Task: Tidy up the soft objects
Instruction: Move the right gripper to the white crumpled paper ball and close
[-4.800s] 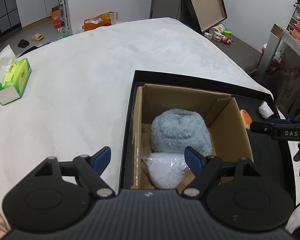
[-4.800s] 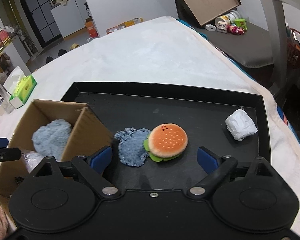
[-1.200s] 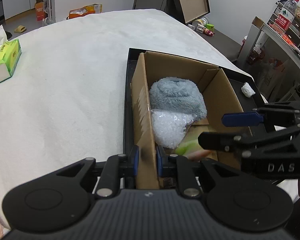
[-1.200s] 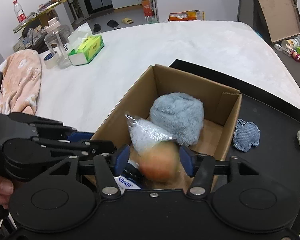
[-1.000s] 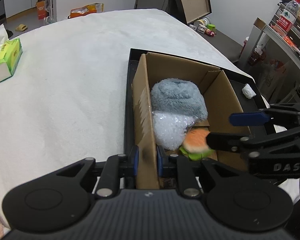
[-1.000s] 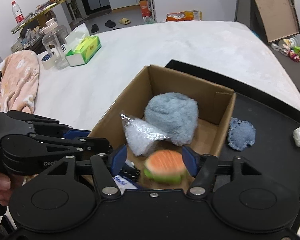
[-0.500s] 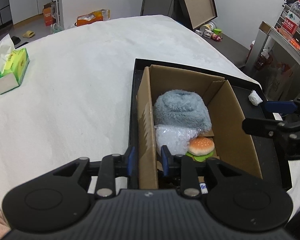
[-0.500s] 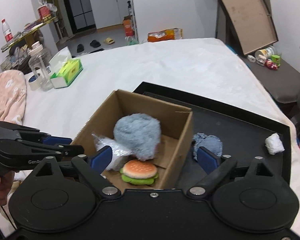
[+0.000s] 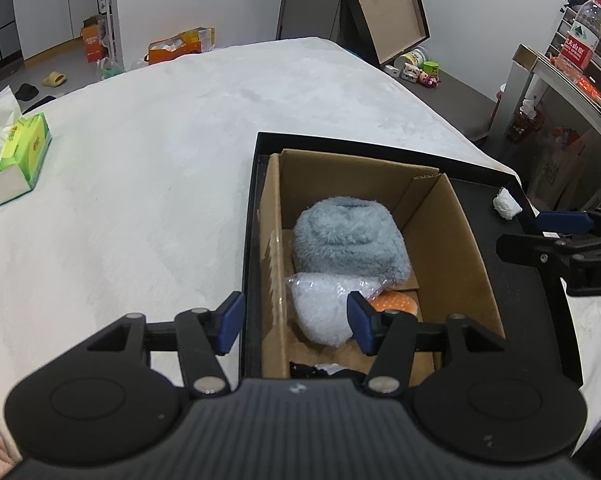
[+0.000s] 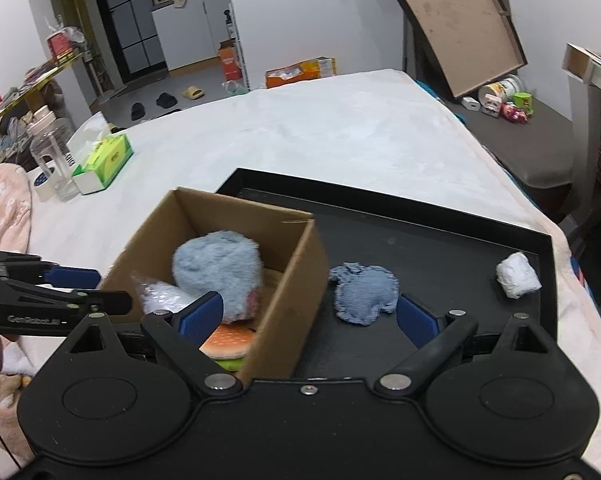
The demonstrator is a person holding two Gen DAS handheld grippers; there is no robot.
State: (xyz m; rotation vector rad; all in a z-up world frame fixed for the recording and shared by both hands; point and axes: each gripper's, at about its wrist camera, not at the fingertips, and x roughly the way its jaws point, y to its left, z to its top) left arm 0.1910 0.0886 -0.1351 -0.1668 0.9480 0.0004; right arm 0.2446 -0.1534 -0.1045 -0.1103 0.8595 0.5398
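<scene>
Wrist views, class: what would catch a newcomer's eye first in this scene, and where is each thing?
The cardboard box at the left end of the black tray, stuffed with a fluffy grey-blue plush, a clear plastic bag and a burger toy. Beside the box on the tray lie a blue cloth and, in the far corner, a white wad.
</scene>
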